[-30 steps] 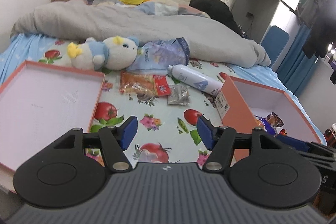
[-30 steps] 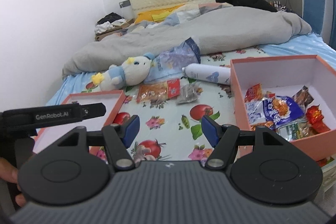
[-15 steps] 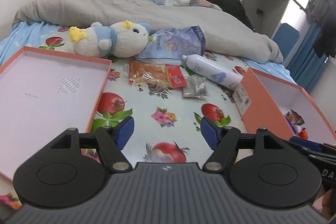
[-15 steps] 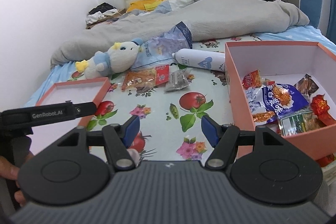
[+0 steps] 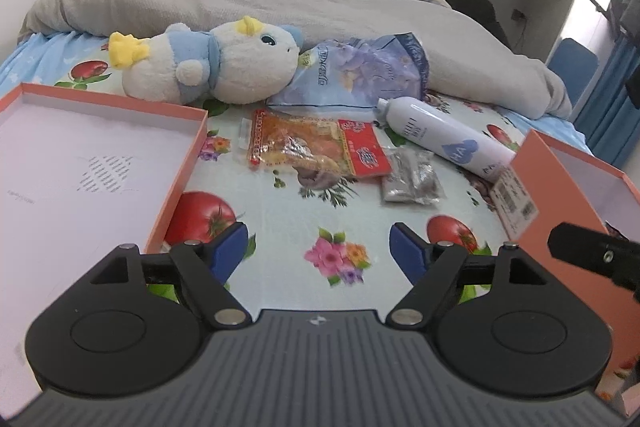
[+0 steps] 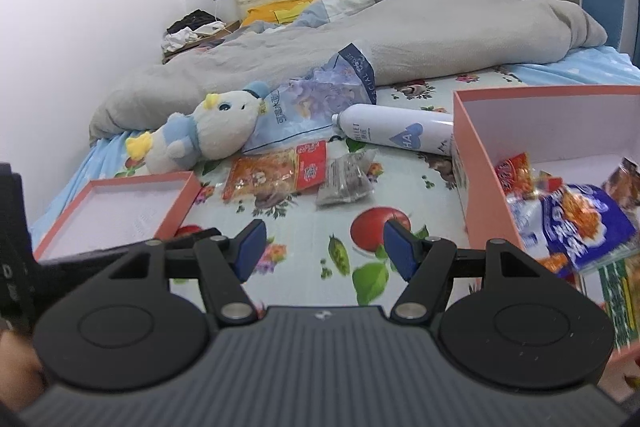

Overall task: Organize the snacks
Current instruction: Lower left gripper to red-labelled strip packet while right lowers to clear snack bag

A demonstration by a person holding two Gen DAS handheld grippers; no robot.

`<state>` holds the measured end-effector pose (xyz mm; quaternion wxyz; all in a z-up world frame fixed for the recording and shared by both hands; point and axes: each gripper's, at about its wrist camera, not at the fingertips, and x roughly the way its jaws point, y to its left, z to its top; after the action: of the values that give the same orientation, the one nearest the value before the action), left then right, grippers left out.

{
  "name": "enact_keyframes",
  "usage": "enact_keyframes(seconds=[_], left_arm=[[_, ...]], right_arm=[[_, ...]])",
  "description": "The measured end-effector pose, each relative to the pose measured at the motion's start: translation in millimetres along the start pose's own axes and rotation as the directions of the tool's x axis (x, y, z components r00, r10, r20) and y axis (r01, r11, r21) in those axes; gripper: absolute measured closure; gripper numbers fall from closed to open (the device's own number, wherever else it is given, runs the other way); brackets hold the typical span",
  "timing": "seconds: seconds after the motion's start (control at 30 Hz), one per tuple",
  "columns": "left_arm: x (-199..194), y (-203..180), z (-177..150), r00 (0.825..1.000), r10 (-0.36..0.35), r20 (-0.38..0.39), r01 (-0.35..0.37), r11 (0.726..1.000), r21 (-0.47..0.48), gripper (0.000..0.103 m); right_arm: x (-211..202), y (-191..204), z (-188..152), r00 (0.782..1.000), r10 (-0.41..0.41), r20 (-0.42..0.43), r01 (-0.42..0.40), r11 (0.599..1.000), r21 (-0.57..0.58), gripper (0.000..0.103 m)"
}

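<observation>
An orange-and-red snack packet (image 5: 316, 147) (image 6: 276, 175) and a small silver packet (image 5: 412, 179) (image 6: 346, 183) lie on the fruit-print sheet, ahead of both grippers. The orange box (image 6: 472, 163) (image 5: 560, 195) on the right holds several snack packets (image 6: 576, 215). Its lid (image 5: 184, 163) (image 6: 180, 203) lies upturned on the left. My left gripper (image 5: 318, 251) hangs above the sheet, its jaws opening with nothing between them. My right gripper (image 6: 324, 251) is open and empty, just left of the box.
A plush toy (image 5: 212, 67), a purple-blue bag (image 5: 360, 75) and a white spray bottle (image 5: 444, 135) lie behind the packets. A grey duvet (image 5: 240, 3) covers the back of the bed. A blue chair (image 5: 572, 63) stands at the right.
Both grippers have moved forward and lower, closer to the packets on the sheet. The left gripper's jaws stand wider apart than before.
</observation>
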<state>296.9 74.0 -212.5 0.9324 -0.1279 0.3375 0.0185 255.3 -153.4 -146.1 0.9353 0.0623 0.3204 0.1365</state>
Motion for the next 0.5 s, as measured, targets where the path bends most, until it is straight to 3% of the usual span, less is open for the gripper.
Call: enact_keyframes(seconds=[0.4, 0.5], left_arm=[[86, -6, 41, 0.999, 0.042, 0.024, -0.044, 0.997, 0.057, 0.019], [109, -6, 49, 0.997, 0.071, 0.026, -0.073, 0.995, 0.062, 0.012]], right_arm=[[89, -14, 36, 0.998, -0.018, -0.052, 0.022, 0.997, 0.076, 0.036], [112, -18, 41, 0.997, -0.031, -0.068, 0.037, 0.995, 0.091, 0.039]])
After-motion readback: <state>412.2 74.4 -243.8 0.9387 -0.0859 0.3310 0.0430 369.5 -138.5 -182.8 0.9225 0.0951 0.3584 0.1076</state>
